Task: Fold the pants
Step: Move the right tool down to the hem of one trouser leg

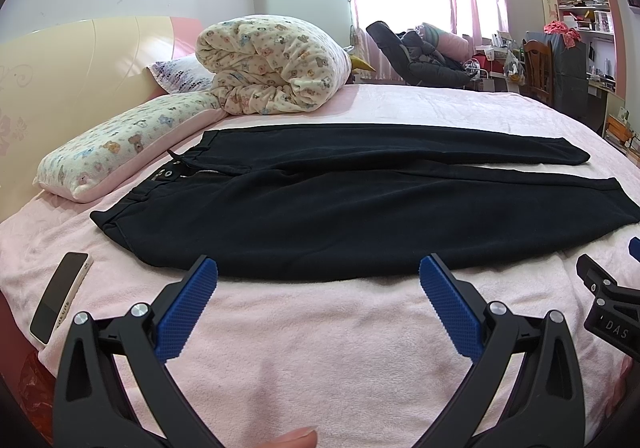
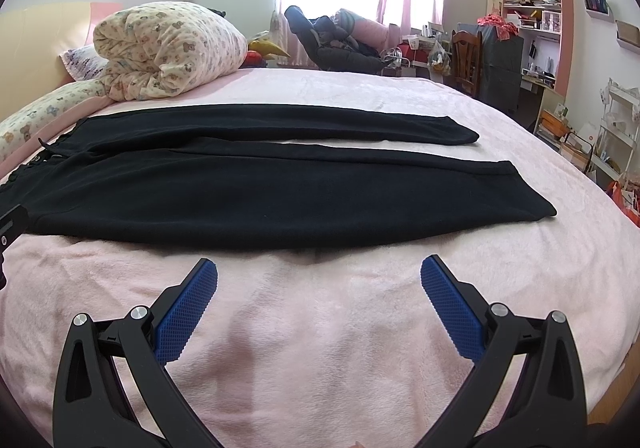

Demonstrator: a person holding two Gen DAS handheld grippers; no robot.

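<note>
two hand-held grippers up on my feeds right now, and both have their jaws spread wide with nothing between the blue pads. my left hand-held gripper (image 1: 318, 274) hovers over the near edge of the bed (image 1: 320, 348), just short of the pants' (image 1: 320, 215) near hem line, not touching the fabric. my right hand-held gripper (image 2: 319, 274) sits the same way further along that near edge, closer to the leg end, also clear of the cloth.

the black pants (image 2: 256, 199) are laid out flat across the middle of the pink bed (image 2: 320, 328), waistband toward the headboard end, both legs running out straight toward the foot end with a thin strip of pink showing between them near the cuffs. drawstring and eyelets are visible at the waist in the left wrist view.

other stuff: a phone (image 1: 60, 298) lies screen-up at the near edge by the headboard-side corner, well apart from the pants. a rolled teddy-print quilt (image 1: 272, 65) and matching pillow (image 1: 120, 151) sit at the headboard end, near the waistband but not on it. a fingertip (image 1: 298, 438) pokes in at the bottom of the left view.
</note>
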